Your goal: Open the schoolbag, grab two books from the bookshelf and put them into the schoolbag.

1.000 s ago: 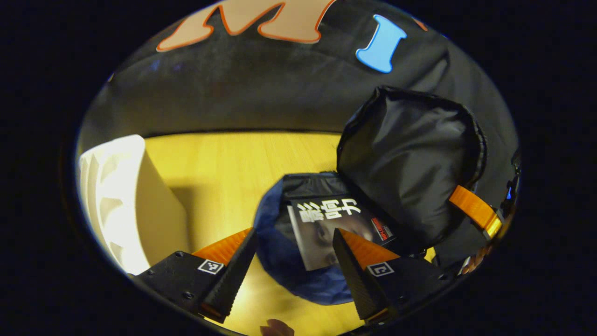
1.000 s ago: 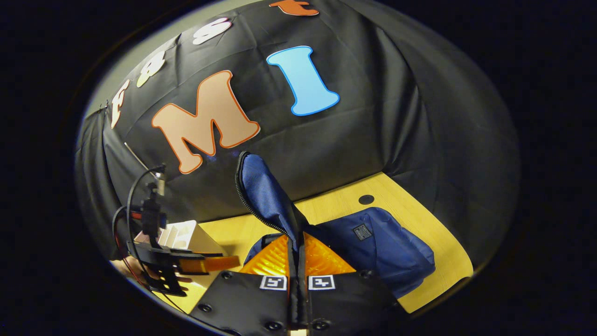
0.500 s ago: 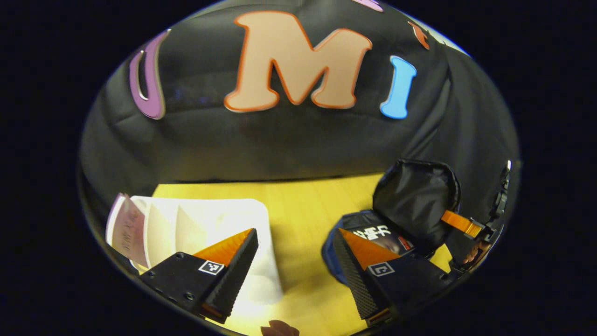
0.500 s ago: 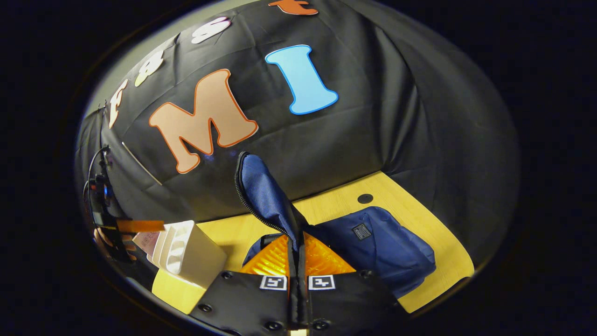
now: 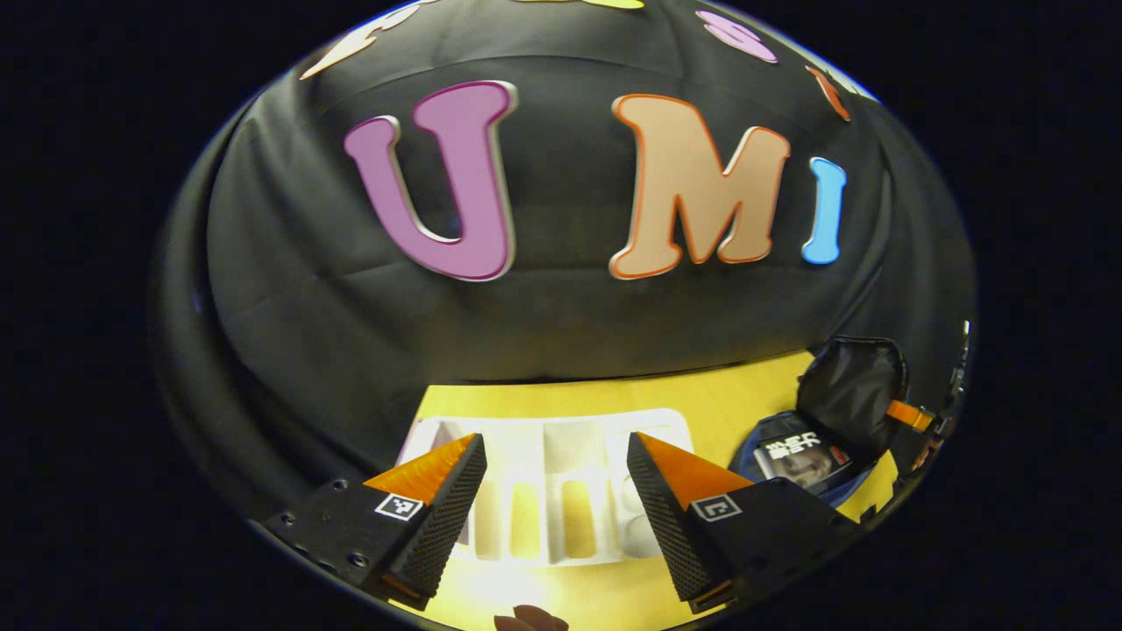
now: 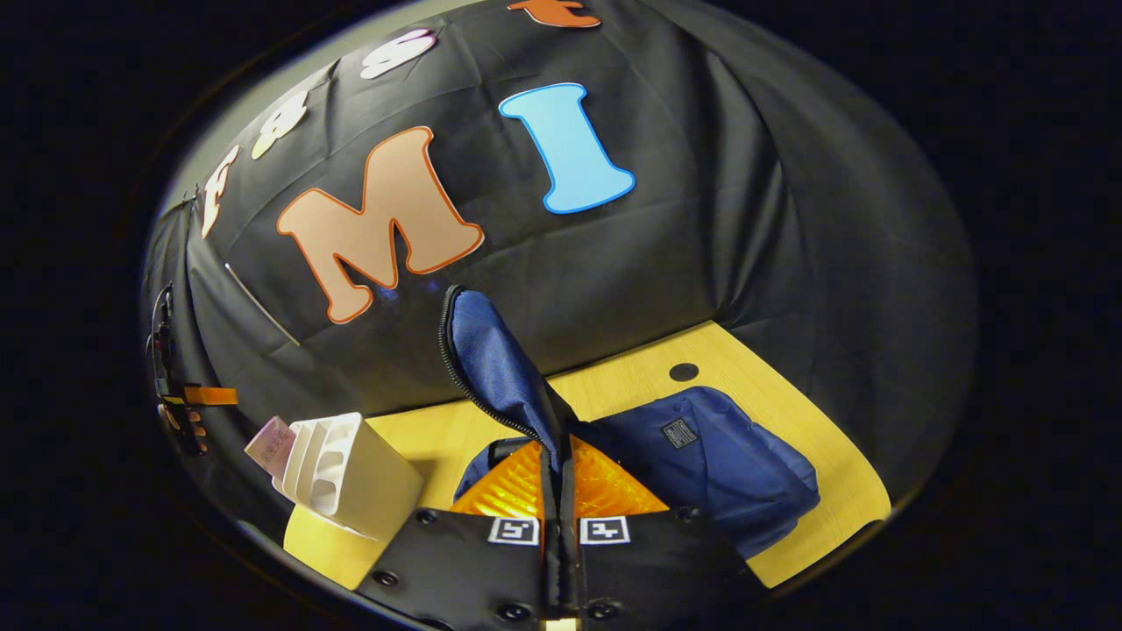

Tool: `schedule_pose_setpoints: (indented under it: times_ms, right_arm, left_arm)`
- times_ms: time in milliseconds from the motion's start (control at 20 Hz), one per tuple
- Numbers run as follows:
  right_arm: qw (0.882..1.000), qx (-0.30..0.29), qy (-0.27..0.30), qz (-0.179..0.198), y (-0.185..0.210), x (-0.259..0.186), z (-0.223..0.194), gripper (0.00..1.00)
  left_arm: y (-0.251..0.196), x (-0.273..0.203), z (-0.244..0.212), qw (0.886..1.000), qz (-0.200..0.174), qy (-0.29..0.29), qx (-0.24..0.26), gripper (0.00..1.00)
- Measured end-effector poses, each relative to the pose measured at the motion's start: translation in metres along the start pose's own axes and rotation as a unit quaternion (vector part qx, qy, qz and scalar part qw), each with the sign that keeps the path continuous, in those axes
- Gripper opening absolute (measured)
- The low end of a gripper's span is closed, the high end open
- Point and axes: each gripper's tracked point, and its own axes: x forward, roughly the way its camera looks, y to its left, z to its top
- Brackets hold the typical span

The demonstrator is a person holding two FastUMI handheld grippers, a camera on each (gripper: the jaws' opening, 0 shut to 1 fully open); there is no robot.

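Left gripper (image 5: 555,473) spread above the white bookshelf (image 5: 548,499); right gripper (image 6: 559,478) pinching the schoolbag flap (image 6: 495,368).
One book (image 5: 802,457) lies inside the open schoolbag (image 6: 710,464); bare tabletop (image 5: 614,396) between shelf and bag.

The white plastic bookshelf with upright dividers (image 5: 543,491) stands on the yellow wooden tabletop (image 5: 614,399), its slots facing up between the spread fingers of the left gripper (image 5: 554,491), nothing standing between them; a pinkish book (image 6: 269,445) leans at the bookshelf's far end in the right gripper view; bare tabletop separates the bookshelf from the dark blue fabric schoolbag (image 6: 719,464); the schoolbag's mouth lies open, its zip-edged flap (image 6: 495,368) lifted clear by the right gripper (image 6: 558,491), pinched tight on it; a dark-covered book (image 5: 802,456) already lies inside the opening; the black cloth wall (image 5: 526,324) closes off the tabletop's back edge.
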Motion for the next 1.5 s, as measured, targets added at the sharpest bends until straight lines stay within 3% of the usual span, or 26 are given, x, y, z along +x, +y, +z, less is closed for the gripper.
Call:
schedule_pose_setpoints:
  times_ms: [250,550,750,1500]
  right_arm:
    - [1.0,0.004,-0.002,-0.007,-0.002,-0.001,0.001,0.04]
    - [1.0,0.009,-0.005,-0.012,-0.002,-0.002,0.001,0.05]
    - [1.0,0.002,-0.003,-0.015,-0.003,-0.004,0.001,0.03]
    - [1.0,-0.002,0.002,-0.026,-0.01,-0.01,0.0,0.03]
  left_arm:
    - [0.06,0.005,-0.016,0.998,0.025,0.049,-0.018,0.95]
    - [0.093,0.039,-0.047,0.992,0.028,0.118,-0.027,0.94]
    - [0.108,0.064,-0.078,0.983,0.038,0.174,-0.03,0.93]
    - [0.13,0.108,-0.133,0.956,0.044,0.288,-0.029,0.91]
